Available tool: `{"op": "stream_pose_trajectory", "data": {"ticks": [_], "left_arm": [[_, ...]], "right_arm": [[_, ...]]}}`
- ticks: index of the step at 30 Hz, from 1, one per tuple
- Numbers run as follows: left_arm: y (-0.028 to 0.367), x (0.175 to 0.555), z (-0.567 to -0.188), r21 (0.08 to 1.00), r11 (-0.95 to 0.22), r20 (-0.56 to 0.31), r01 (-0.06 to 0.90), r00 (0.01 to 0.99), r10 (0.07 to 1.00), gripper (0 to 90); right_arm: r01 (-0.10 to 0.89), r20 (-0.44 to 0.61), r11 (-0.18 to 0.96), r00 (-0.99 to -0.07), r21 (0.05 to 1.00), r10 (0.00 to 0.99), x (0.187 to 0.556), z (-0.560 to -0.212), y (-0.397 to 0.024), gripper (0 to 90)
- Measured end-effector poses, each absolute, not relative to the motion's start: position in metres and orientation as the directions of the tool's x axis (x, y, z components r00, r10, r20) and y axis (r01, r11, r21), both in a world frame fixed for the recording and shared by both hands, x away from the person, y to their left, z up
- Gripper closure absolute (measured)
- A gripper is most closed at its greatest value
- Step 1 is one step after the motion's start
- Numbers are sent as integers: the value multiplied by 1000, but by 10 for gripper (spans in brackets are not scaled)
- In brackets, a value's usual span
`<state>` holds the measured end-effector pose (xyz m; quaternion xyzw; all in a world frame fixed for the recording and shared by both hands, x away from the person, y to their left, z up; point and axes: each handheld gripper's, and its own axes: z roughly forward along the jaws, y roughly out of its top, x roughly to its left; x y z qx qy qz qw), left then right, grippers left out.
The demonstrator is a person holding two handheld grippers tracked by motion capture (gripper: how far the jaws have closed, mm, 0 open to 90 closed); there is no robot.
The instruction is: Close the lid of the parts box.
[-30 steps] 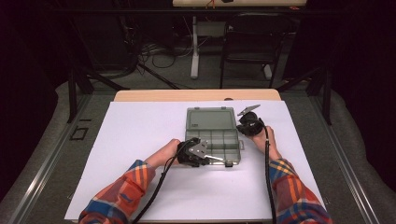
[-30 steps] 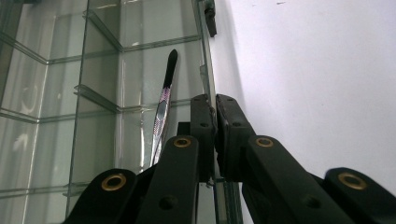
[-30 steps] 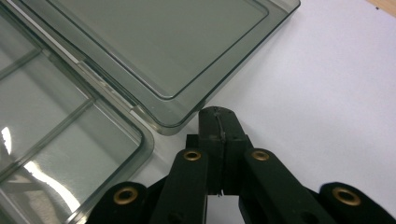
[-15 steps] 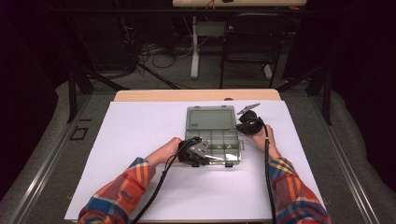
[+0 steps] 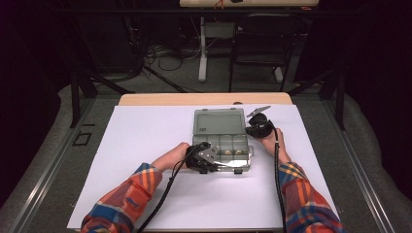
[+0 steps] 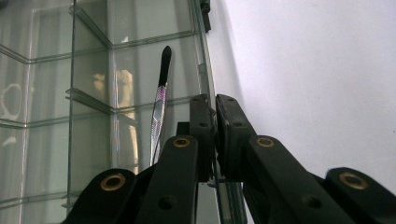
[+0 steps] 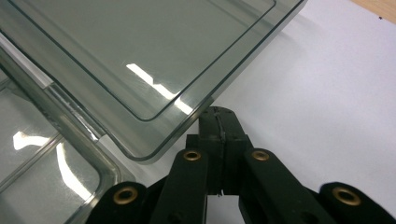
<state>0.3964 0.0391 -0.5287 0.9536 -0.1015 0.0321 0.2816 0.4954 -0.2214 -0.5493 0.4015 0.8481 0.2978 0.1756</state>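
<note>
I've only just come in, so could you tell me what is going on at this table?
A person at a white-covered table is working on a clear compartment box with a gripper in each hand. The box lies open, its lid folded back flat. The left gripper has its jaws shut on the box's wall, beside a compartment holding tweezers. The right gripper, jaws shut, sits at the lid's edge; whether it pinches the lid is unclear.

Wooden table [image 5: 204,99] under a white sheet [image 5: 145,145]; grey carpeted floor [image 5: 43,194]; dark metal-framed chair [image 5: 262,43] and tangled black cables [image 5: 165,53] beyond; dim surroundings.
</note>
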Motion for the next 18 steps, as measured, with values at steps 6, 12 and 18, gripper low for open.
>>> {"op": "stream_pose_trajectory", "data": {"ticks": [6,12,18], "left_arm": [[39,396,-529,526,-822,125,-218,976,-180,859],[39,397,-530,543,-814,110,-207,978,-175,858],[39,397,-530,533,-819,113,-211,977,-179,858]], "right_arm": [[569,-60,498,-617,654,784,496,-550,-222,900],[572,-52,495,-619,654,784,497,-550,-223,900],[569,-52,494,-620,658,783,498,-550,-223,900]]}}
